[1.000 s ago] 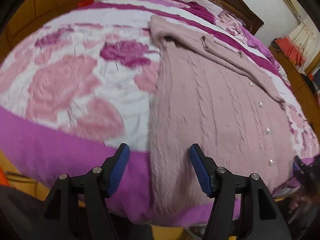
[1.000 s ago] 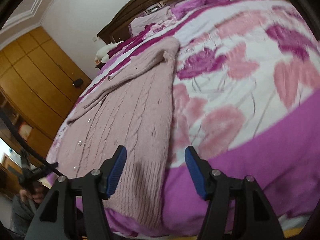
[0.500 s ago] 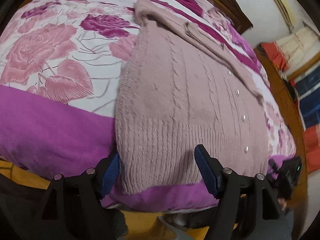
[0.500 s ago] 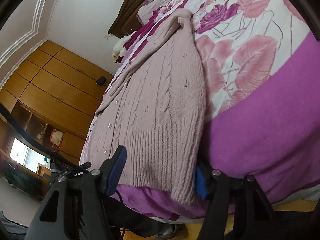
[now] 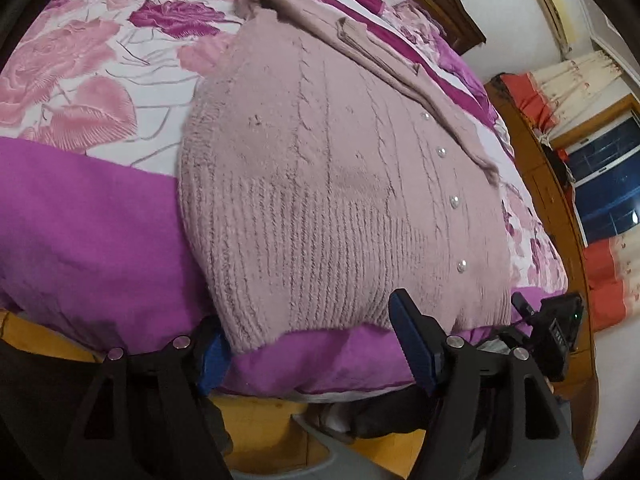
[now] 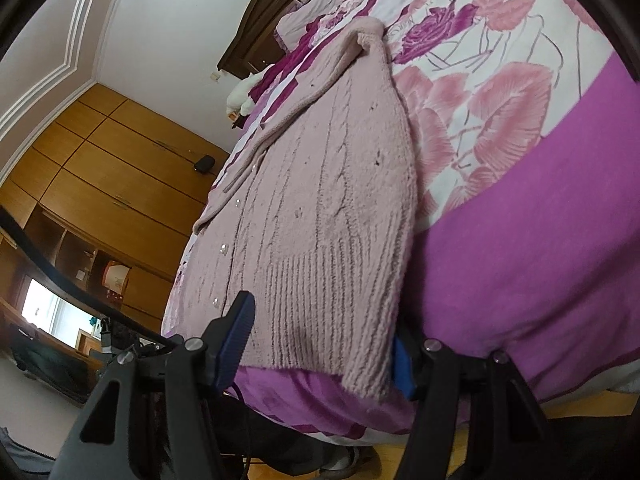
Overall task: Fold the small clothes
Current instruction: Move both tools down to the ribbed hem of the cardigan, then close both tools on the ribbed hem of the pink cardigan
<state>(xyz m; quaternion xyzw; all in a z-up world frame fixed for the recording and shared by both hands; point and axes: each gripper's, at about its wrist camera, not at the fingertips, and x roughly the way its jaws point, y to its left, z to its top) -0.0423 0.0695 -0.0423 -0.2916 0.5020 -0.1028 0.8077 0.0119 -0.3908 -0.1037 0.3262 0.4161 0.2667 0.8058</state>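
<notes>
A pale pink cable-knit cardigan [image 5: 320,168] is lying flat on a bed [image 5: 80,216], buttoned side up, with its ribbed hem [image 5: 312,280] reaching the magenta band along the bed's near edge and its folded-in sleeve [image 5: 384,56] running across the far end toward the dark wooden headboard [image 6: 264,28]. The left gripper [image 5: 308,344] is sitting at the hem's left corner, its jaws standing apart after having just opened wider; one blue pad is slipping under the corner of the knit beside the bed's edge while the other is standing above the hem, so the cloth is lying between them but is not being pinched. The right gripper [image 6: 320,344] is straddling the hem's opposite corner [image 6: 360,376] in the same way, having just eased slightly narrower: one pad is resting over the ribbing, the other is tucked behind the hanging corner, and the gap is staying wide, with no squeeze on the fabric visible. Pearl buttons [image 5: 454,201] are running down the cardigan's placket near the bed's far side.
</notes>
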